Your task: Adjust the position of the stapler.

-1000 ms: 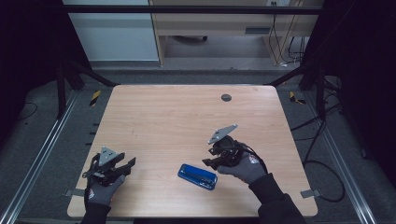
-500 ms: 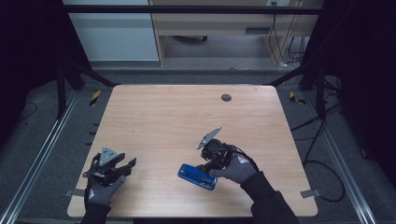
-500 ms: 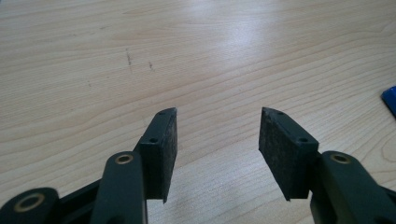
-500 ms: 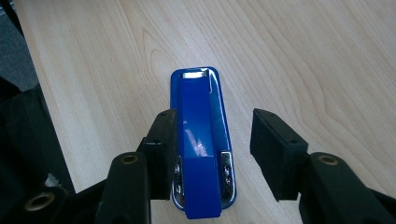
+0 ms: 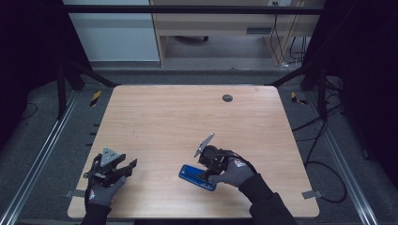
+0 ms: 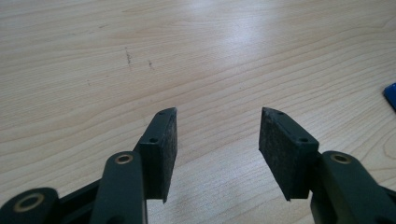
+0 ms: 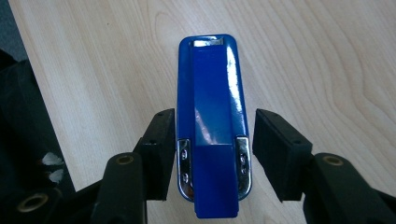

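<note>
A blue stapler (image 5: 191,175) with chrome side plates lies flat on the wooden table (image 5: 178,122), near the front and right of centre. My right gripper (image 5: 203,174) reaches down to it from the right. In the right gripper view the stapler (image 7: 212,93) points away from me and its hinge end sits between the jaws of the right gripper (image 7: 214,115). The jaws stand open on either side, with a thin gap on the right. My left gripper (image 5: 128,167) rests open near the front left corner; nothing lies between the jaws of the left gripper (image 6: 217,113).
A small dark round grommet (image 5: 227,98) sits in the tabletop at the back right. Bare wood stretches across the middle and back. A blue corner of the stapler (image 6: 391,96) shows at the right edge of the left gripper view. Black frame rails border the table.
My right gripper has moved left and down from beside the stapler until its jaws straddle the stapler's rear end. The left gripper has stayed where it was.
</note>
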### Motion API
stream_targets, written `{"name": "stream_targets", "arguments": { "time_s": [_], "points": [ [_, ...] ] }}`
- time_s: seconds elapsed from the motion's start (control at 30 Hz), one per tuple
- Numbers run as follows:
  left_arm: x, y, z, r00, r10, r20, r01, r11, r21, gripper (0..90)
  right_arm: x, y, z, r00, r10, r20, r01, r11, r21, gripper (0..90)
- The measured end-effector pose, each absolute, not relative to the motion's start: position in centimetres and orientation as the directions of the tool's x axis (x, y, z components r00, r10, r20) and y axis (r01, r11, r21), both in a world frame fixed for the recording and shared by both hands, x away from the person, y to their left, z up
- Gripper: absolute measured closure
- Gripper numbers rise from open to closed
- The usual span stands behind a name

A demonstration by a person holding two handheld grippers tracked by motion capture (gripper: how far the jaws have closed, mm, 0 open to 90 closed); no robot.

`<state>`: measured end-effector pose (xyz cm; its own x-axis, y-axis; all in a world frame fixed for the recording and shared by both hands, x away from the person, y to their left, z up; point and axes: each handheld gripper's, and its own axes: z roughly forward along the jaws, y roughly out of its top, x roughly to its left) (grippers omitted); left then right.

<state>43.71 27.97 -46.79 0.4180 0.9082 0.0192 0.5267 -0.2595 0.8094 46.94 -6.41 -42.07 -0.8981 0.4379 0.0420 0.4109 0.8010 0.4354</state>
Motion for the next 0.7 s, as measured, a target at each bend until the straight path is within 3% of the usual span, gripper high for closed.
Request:
{"name": "stream_targets", "arguments": {
  "time_s": [0.33, 0.7],
  "points": [
    [43.7, 27.9, -46.8, 0.424, 0.905, 0.020, 0.528, -0.265, 0.807, 46.9, 47.4, -5.4, -43.0, -0.909, 0.416, 0.014, 0.393, 0.846, 0.360, 53.0],
    [43.8, 27.9, -46.9, 0.427, 0.904, 0.022, 0.528, -0.270, 0.805, 46.9, 47.6, -5.4, -43.7, -0.901, 0.432, 0.023, 0.408, 0.830, 0.379, 59.2]
  ]
}}
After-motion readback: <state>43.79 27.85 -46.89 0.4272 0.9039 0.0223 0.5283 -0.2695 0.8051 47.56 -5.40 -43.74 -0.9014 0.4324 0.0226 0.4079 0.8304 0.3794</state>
